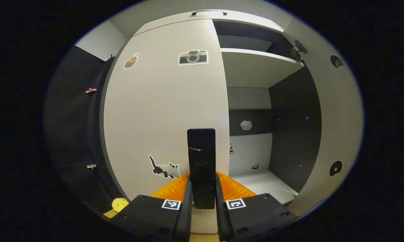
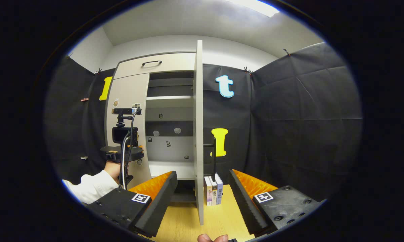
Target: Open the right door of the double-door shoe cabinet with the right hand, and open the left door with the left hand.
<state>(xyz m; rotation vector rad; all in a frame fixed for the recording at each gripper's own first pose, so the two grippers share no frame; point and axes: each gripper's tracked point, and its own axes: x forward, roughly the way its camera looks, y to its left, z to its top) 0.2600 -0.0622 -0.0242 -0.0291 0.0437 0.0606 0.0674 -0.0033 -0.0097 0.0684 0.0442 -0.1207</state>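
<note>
A: Where do things stand?

B: In the right gripper view the right door [image 2: 198,134] swings out edge-on at frame centre, with the cabinet's shelves [image 2: 170,97] bare behind it. The right gripper [image 2: 202,195] is spread wide at the bottom of the frame, the door's edge in the gap but neither finger touching it. That half looks done.

A: And the left door?

B: The left door [image 1: 165,101] fills the centre-left of the left gripper view and looks flat against the cabinet. The left gripper [image 1: 202,195] is clamped on the dark handle [image 1: 202,158] at lower centre, a finger tight on each side.

A: What could go wrong?

B: The grip sits low on the handle, so a pull off the hinge's arc could slide the fingers off its end. A fast swing could also carry the door toward the black cloth [image 1: 71,127] at frame left. The right gripper straddles the open door's edge; drifting sideways would knock it.

A: Anything you can't make out?

B: The left door's hinges are hidden behind the panel, and I can't tell whether it has cracked open yet. In the right gripper view the other gripper [image 2: 123,141] at middle left shows as a camera mount over a white sleeve [image 2: 91,186]; its fingers are too small to read. The right door's handle [image 2: 214,151] is a thin dark bar, half hidden. Some books [image 2: 212,193] stand beyond the door.
</note>
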